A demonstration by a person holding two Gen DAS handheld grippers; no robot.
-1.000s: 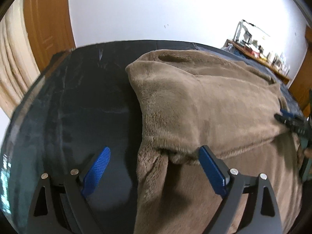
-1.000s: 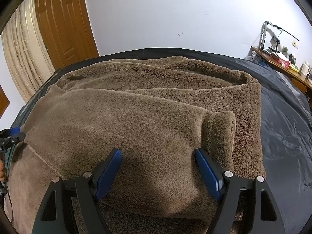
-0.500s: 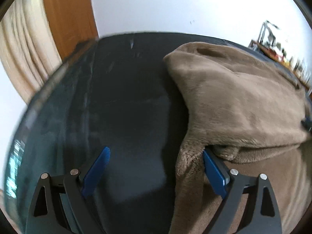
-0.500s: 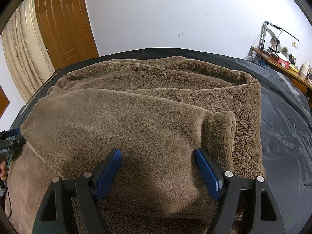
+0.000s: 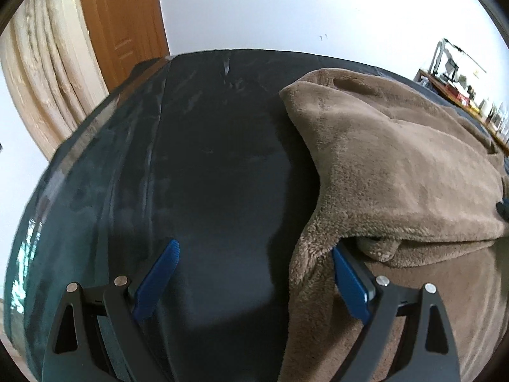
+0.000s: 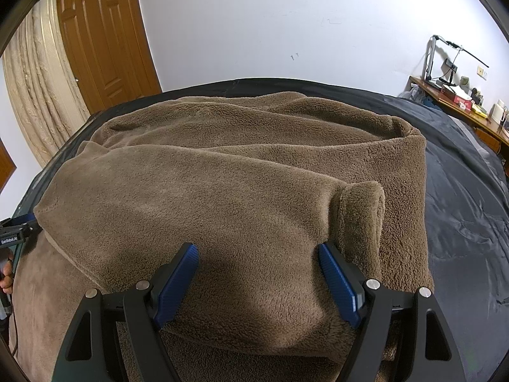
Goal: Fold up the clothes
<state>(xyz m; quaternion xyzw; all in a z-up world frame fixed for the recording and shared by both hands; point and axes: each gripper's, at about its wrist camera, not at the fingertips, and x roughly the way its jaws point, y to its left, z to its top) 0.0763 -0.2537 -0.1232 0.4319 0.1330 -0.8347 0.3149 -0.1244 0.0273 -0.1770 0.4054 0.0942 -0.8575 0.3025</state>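
A brown fleece garment (image 6: 238,172) lies spread on a dark bed, with one sleeve folded across its body and the cuff (image 6: 361,210) pointing toward me. My right gripper (image 6: 257,273) stands open just above the folded sleeve, nothing between its fingers. My left gripper (image 5: 254,273) is open over the dark sheet, at the garment's left edge (image 5: 305,254); its right finger (image 5: 350,283) touches the fleece. The left gripper's tip (image 6: 19,229) also shows at the far left of the right wrist view.
The dark bed cover (image 5: 206,175) stretches to the left of the garment and on its right (image 6: 467,216). A wooden door (image 6: 101,41) and beige curtain (image 6: 31,95) stand at the back left. A cluttered desk (image 6: 458,102) is at the back right.
My left gripper has swung left, off the garment, so that it now looks mostly at bare dark sheet with the fleece edge at its right finger. The right gripper has stayed put.
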